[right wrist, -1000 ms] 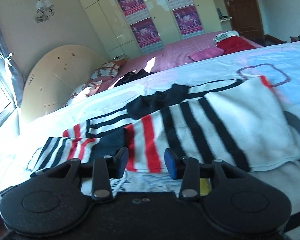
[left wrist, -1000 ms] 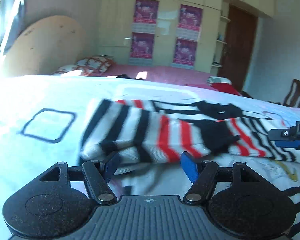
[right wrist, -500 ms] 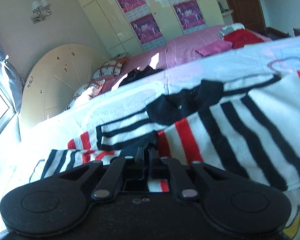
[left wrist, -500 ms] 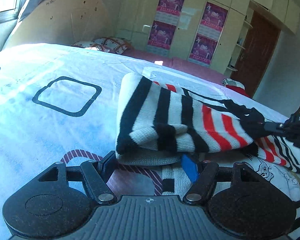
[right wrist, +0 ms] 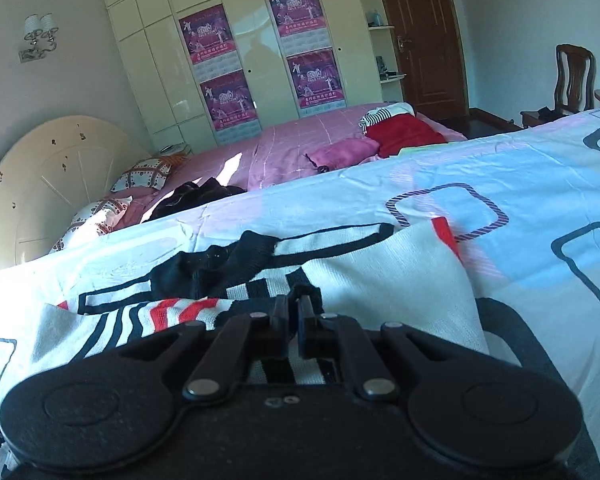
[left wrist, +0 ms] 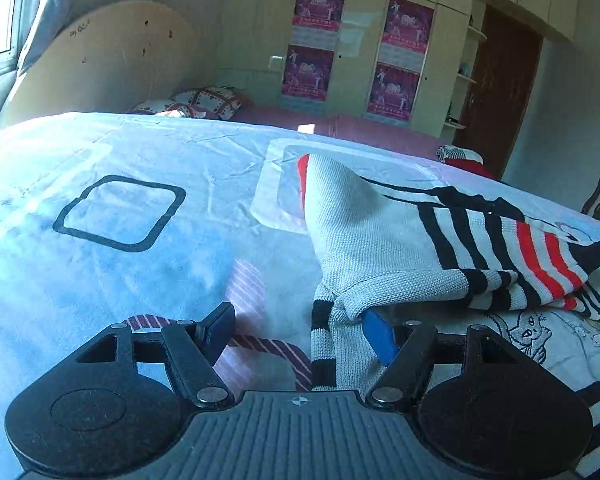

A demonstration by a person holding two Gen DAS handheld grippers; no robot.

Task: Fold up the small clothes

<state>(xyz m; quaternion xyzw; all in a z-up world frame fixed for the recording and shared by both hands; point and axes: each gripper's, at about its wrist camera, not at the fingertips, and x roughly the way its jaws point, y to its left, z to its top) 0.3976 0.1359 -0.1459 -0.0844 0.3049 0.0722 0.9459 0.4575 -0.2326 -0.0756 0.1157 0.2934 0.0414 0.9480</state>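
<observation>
A small knit sweater (left wrist: 400, 240), white with black and red stripes, lies partly folded on the bed sheet (left wrist: 140, 160). My left gripper (left wrist: 300, 330) is open; a hem of the sweater drapes over its right blue fingertip (left wrist: 378, 334), the left fingertip is bare. In the right wrist view the sweater (right wrist: 380, 280) lies across the sheet, its black collar (right wrist: 220, 264) at the far side. My right gripper (right wrist: 294, 312) is shut on a dark striped edge of the sweater.
The sheet (right wrist: 500, 168) is white-blue with square outlines and a cartoon print. Behind lies a pink bed (right wrist: 300, 148) with red and pink clothes (right wrist: 404, 136), pillows and black cloth. A wardrobe with posters (right wrist: 260, 60), a door and a chair (right wrist: 574, 76) stand farther back.
The sweater's left part has been folded over toward the right and its white side now shows. My left gripper drew back left, open. My right gripper closed on the sweater's edge and lifted it.
</observation>
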